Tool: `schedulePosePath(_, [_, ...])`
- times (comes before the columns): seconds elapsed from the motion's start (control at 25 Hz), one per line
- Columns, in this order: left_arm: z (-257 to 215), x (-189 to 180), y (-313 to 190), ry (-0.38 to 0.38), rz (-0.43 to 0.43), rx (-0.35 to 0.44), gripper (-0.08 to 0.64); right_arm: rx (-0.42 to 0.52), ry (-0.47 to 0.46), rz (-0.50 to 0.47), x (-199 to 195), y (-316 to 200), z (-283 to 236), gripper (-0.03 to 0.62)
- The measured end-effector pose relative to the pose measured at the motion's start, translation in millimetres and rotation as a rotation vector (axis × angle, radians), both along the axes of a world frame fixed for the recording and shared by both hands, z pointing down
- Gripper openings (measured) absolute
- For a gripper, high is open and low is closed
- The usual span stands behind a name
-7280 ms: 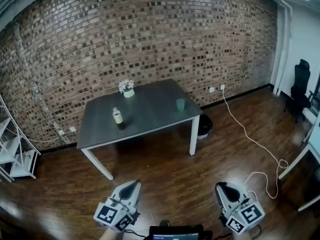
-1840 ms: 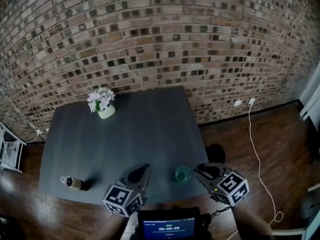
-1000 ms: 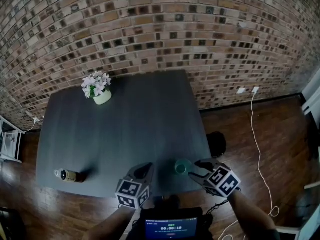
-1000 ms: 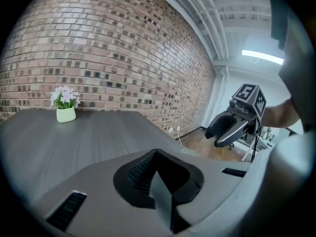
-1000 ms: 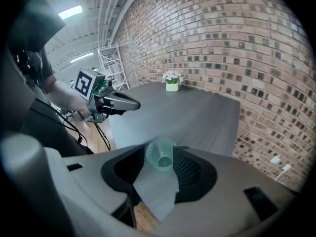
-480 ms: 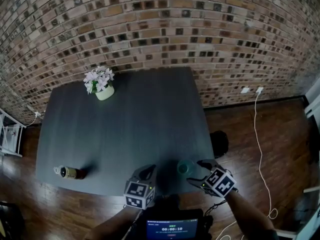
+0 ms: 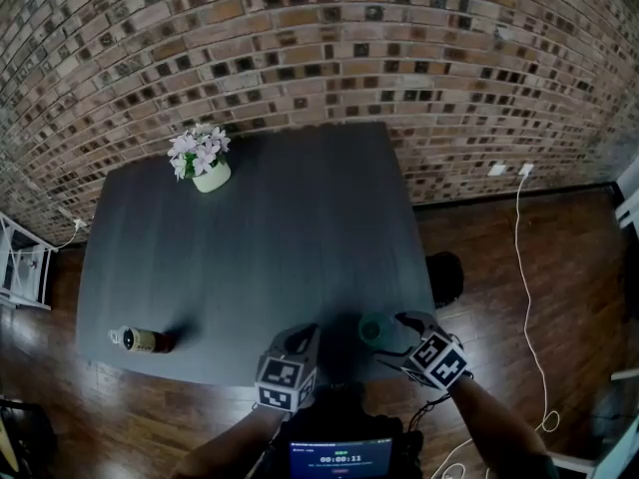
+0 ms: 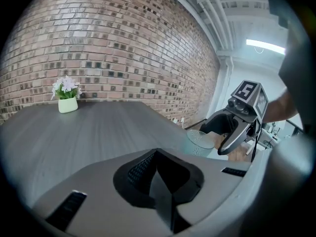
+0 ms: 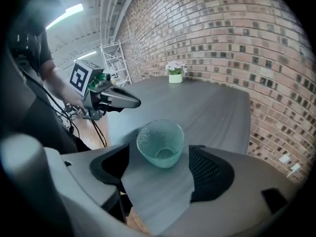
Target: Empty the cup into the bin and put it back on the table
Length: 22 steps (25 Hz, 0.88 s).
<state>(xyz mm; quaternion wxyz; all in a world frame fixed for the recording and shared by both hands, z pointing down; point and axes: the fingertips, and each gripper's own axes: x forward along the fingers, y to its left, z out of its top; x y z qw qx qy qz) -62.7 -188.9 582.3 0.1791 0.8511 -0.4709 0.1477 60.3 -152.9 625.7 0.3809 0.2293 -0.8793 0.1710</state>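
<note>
Right gripper (image 9: 159,166) fingers apart, just been opening. A translucent green dimpled plastic cup (image 9: 160,143) stands upright between them, clear of both pads, near the front right edge of the dark grey table (image 7: 250,257). Left gripper (image 8: 159,179) fingers together, nothing between them, left of the cup. A small brown bottle (image 7: 140,340) lies on its side front left; its label is too small to read.

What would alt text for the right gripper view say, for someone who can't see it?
A see-through teal cup stands upright near the edge of a dark grey table, between the right gripper's two jaws, which have just been opening and do not touch it. The left gripper hovers nearby; a flower pot and brick wall lie beyond.
</note>
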Motion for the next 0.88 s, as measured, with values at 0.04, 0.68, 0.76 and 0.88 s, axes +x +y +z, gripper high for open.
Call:
schedulePosePath(0.04, [0.9, 0.3, 0.3, 0.000, 0.001, -0.003, 0.000, 0.010, -0.011, 0.001, -1.6, -0.4, -0.1, 0.388])
schedulePosePath(0.68, [12.1, -0.3, 7.1, 0.009, 0.004, -0.023, 0.000, 0.087, -0.125, 0.028, -19.3, -7.9, 11.2, 0.400])
schedulePosePath(0.76, [15.7, -2.4, 5.8, 0.006, 0.000, -0.017, 0.000, 0.109, -0.140, 0.041, -20.9, -9.8, 12.4, 0.400])
schedulePosePath(0.88, [17.0, -6.4, 2.2, -0.002, -0.015, -0.010, 0.000, 0.138, -0.167, 0.049, -24.9, -13.9, 11.7, 0.401])
